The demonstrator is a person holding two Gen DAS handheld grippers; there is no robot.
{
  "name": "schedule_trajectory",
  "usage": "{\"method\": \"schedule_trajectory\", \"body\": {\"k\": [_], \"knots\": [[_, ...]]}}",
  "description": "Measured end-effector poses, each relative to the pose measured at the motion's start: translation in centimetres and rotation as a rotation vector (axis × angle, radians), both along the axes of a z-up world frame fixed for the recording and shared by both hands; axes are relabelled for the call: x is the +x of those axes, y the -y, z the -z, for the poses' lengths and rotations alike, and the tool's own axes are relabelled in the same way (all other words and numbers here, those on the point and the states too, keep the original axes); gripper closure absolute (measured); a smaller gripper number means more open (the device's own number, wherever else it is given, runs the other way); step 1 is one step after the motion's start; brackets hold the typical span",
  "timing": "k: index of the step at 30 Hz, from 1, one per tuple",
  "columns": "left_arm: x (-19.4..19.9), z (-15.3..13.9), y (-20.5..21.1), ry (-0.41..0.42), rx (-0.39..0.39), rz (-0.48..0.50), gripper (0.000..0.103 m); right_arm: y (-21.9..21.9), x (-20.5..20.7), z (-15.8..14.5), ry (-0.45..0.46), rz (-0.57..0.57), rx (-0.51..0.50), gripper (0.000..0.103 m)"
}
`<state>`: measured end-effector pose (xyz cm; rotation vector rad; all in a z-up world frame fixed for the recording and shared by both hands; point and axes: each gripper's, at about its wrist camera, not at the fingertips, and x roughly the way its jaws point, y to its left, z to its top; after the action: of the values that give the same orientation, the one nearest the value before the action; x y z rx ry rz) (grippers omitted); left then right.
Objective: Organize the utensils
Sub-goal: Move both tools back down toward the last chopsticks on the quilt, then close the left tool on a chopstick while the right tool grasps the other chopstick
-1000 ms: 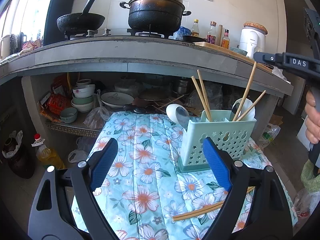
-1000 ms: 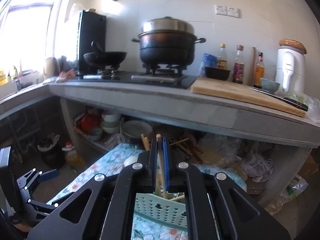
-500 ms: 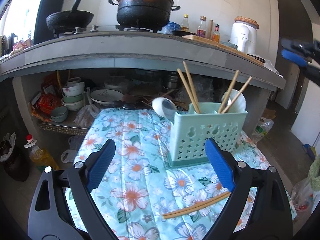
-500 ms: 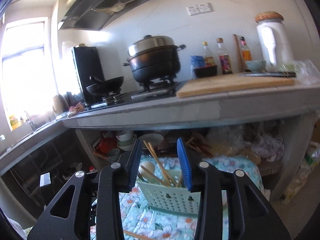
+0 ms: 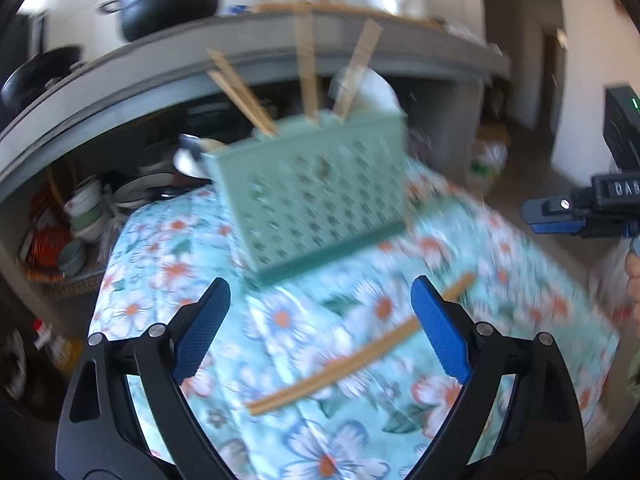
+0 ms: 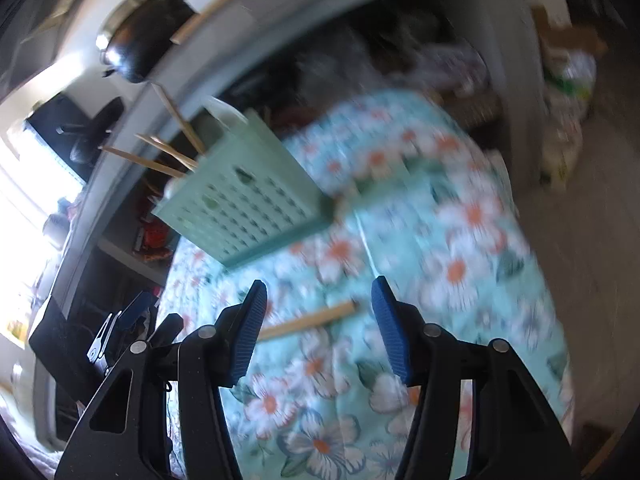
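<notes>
Two grippers are hanging over the floral cloth (image 5: pixel 168 256), and both of mine are standing with their jaws spread wide, holding nothing. My left gripper (image 5: pixel 320 328) is hovering above a pair of loose chopsticks (image 5: pixel 360 356) that are lying flat on the cloth, running diagonally between the blue pads (image 5: pixel 438 330) as that camera sees them. My right gripper (image 6: pixel 318 322) is pointing down at the same stretch of cloth; one blurred end of the chopsticks (image 6: pixel 312 320) is showing between its fingers, lower down on the fabric and not touched. In the left view my right gripper (image 5: pixel 556 216) is appearing at the far right edge, well apart from the chopsticks.

Beyond the chopsticks, the pale green perforated utensil basket (image 5: pixel 316 196) is sitting on the cloth, near its back edge. Several chopsticks (image 5: pixel 244 96) are sticking up out of it at angles, and a white spoon (image 5: pixel 372 92) is leaning inside it. Behind the basket, a grey counter (image 5: pixel 120 80) is carrying a large black pot (image 5: pixel 168 4). Everything is smeared by motion blur.
</notes>
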<state>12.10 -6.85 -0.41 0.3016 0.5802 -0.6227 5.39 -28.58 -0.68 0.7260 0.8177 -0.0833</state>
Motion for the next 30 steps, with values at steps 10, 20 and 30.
{"method": "schedule_trajectory", "body": {"k": [10,20,30], "knots": [[-4.1,6.2,6.6,0.162,0.397,0.184,0.064,0.6,-0.9,2.5,-0.061,0.034,0.053,0.049],[-4.5,8.9,8.4,0.245,0.549,0.257,0.09,1.0,-1.2,2.9,-0.063,0.042,0.08,0.049],[-6.2,7.5,7.4,0.238,0.56,0.284,0.093,1.2,-1.6,2.8,-0.055,0.047,0.088,0.049]]}}
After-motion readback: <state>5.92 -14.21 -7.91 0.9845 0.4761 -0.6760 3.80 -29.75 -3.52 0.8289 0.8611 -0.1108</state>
